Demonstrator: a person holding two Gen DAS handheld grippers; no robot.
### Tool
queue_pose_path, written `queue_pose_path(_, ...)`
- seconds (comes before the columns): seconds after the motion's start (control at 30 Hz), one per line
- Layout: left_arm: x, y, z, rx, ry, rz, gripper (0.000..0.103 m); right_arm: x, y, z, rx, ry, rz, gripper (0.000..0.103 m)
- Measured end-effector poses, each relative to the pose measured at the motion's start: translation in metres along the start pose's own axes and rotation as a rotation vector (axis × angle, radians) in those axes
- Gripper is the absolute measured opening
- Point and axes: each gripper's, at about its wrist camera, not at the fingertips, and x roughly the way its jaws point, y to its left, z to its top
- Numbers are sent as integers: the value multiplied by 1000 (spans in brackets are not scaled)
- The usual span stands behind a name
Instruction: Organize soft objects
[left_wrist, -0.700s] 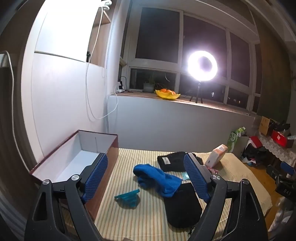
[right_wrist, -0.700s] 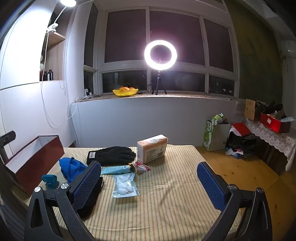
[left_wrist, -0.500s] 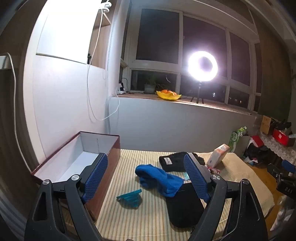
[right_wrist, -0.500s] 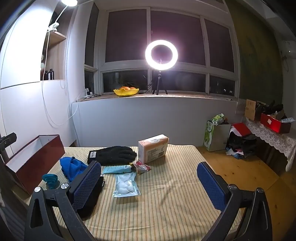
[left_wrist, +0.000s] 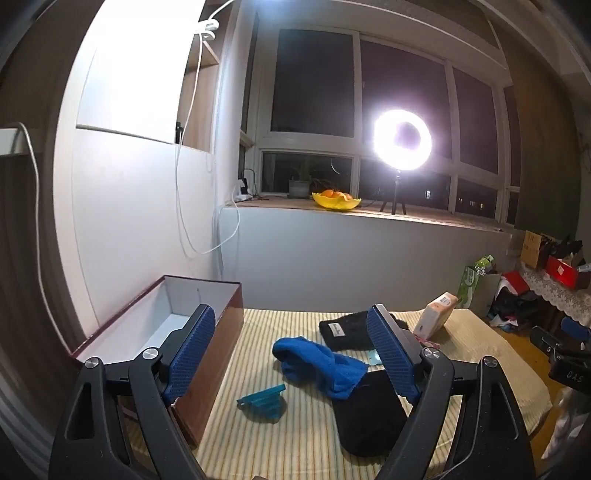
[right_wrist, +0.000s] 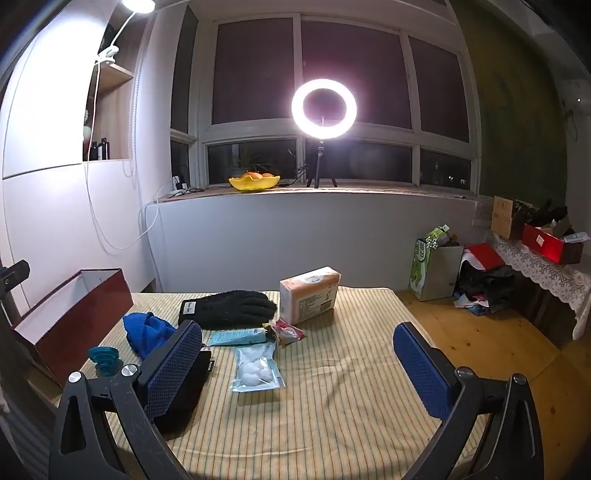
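Left wrist view: the left hand-held gripper hangs spread above a crumpled blue fleece cloth; the right hand-held gripper also gapes empty. A careless pinch risks snagging the black pouch the cloth overlaps, or missing the open maroon cardboard box.

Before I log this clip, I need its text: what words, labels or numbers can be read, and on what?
"DAS" on the black device at the right edge of the left wrist view.
Glove tag: white, print too small to read.
Tissue pack: printing blurred, unreadable.
Tube and cotton ball bag: print unreadable.
Black pouch: small white label, too blurred.
Green bag: lettering unreadable.
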Motion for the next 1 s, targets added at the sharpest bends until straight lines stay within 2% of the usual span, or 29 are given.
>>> queue_pose_path(1.0,-3,-4,-5,0,4,-14,85,2,2,-1,8,5,13,102)
